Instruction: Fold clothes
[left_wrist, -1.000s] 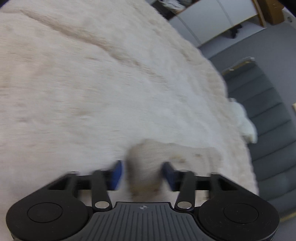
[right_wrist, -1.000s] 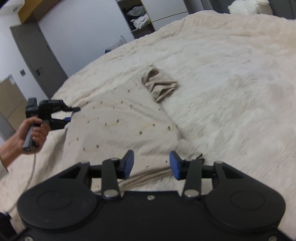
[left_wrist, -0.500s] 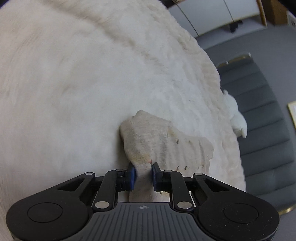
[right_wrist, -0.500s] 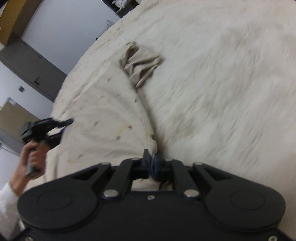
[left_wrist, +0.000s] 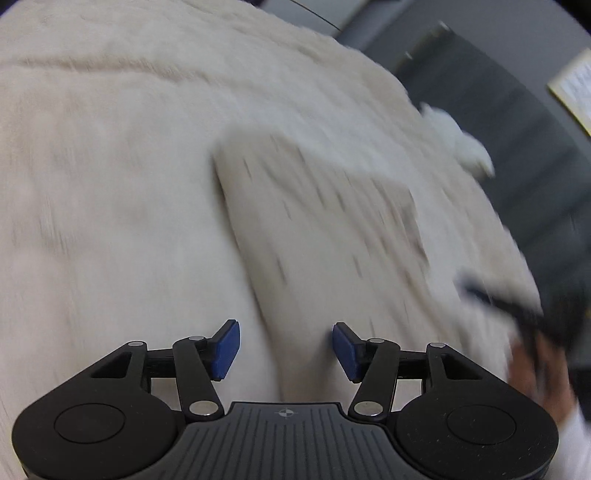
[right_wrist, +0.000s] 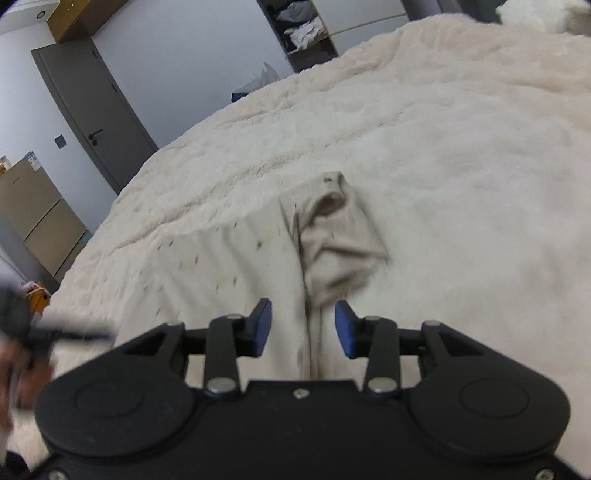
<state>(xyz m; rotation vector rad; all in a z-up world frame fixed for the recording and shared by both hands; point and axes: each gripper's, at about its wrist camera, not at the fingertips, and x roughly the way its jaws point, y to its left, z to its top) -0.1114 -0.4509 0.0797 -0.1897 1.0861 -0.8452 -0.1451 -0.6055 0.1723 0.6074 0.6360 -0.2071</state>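
Note:
A beige garment with small dark marks lies folded on the fluffy cream bedspread. Its plain sleeve is bunched at the garment's right edge. My right gripper is open, its blue pads either side of the garment's edge just below the sleeve. In the blurred left wrist view the garment stretches ahead and my left gripper is open over its near edge. The right gripper and hand show blurred at the right there; the left gripper shows blurred at the left in the right wrist view.
A grey door, a cabinet and shelves with clothes stand beyond the bed. A white fluffy item lies at the bed's edge by a grey padded headboard.
Both grippers were shut on the garment's edges half a second ago and have opened, letting it go. The garment now lies folded further, with the sleeve closer to my right gripper.

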